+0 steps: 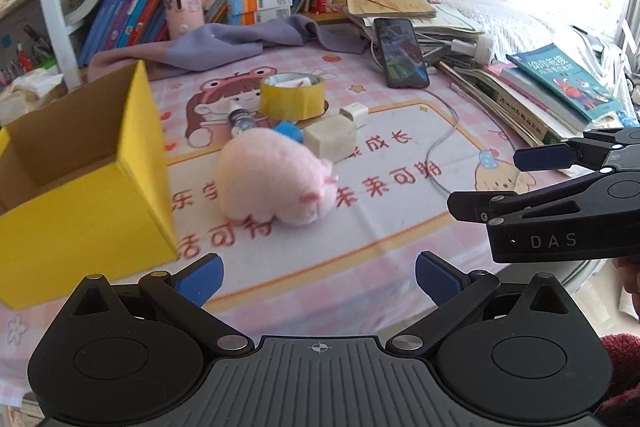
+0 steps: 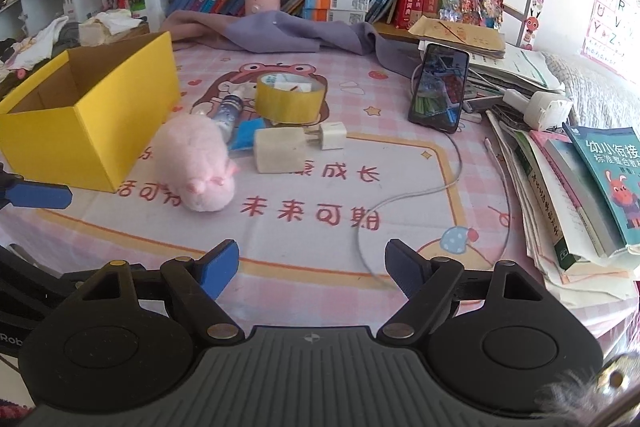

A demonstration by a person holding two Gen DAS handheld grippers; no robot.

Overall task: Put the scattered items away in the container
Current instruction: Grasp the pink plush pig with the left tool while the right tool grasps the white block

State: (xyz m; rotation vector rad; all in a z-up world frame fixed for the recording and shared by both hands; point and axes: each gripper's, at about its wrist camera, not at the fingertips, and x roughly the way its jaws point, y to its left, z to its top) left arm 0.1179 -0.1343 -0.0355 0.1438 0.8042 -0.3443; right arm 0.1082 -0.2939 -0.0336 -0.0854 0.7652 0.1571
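Both our grippers hang apart and empty, the left gripper (image 1: 318,277) and the right gripper (image 2: 312,267) alike. The pink plush pig (image 1: 276,179) lies just right of the yellow box (image 1: 80,195), straight ahead of our left fingers, snout toward the near right. We judge the left hand nearer.

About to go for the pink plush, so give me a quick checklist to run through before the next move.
1. Yellow box open on top, nothing seen inside: ok.
2. Left gripper open, nothing between the jaws: ok.
3. Right gripper open, nothing held: ok.
4. Pink plush lying free beside the box: ok.
5. Path to the plush clear of the cable: ok.
6. Plush touching the white block: cannot tell.
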